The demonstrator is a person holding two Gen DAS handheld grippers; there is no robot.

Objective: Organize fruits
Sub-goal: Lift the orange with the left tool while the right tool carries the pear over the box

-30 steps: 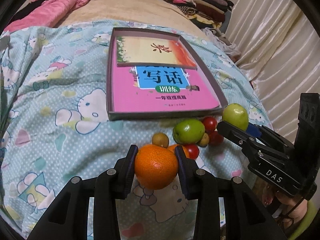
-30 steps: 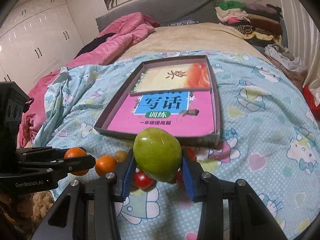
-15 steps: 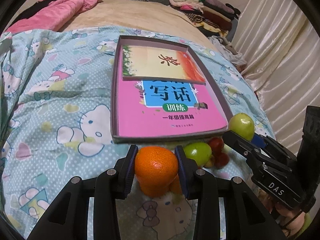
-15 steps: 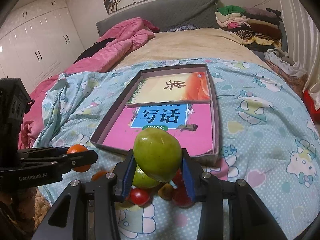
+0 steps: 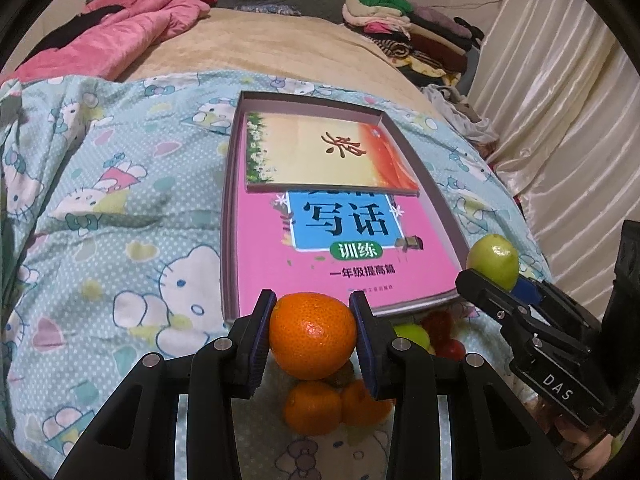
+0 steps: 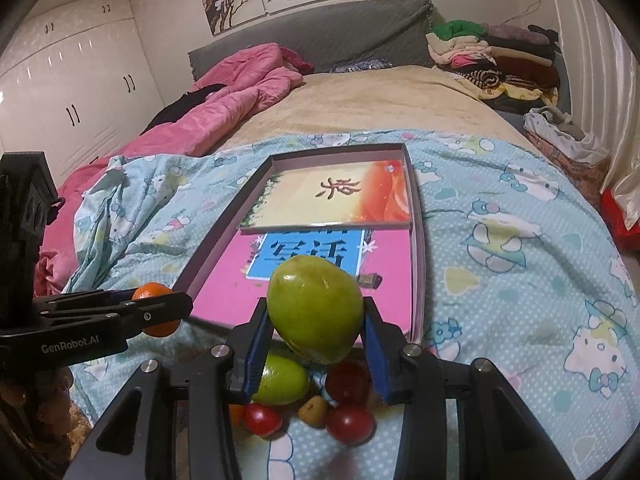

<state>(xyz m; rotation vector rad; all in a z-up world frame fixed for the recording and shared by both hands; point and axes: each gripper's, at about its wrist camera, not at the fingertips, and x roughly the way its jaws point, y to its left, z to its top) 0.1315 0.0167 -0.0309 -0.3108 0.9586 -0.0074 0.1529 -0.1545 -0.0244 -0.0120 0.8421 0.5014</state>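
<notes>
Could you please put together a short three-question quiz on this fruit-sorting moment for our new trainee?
1. True or false: the left gripper is shut on an orange.
2. What does the right gripper hold? A) red tomato B) green fruit C) nothing
3. Fill in: the pink book lies inside a shallow ____.

Key: 1 true; 2 B; 3 box, which rests on the blue cartoon blanket.
</notes>
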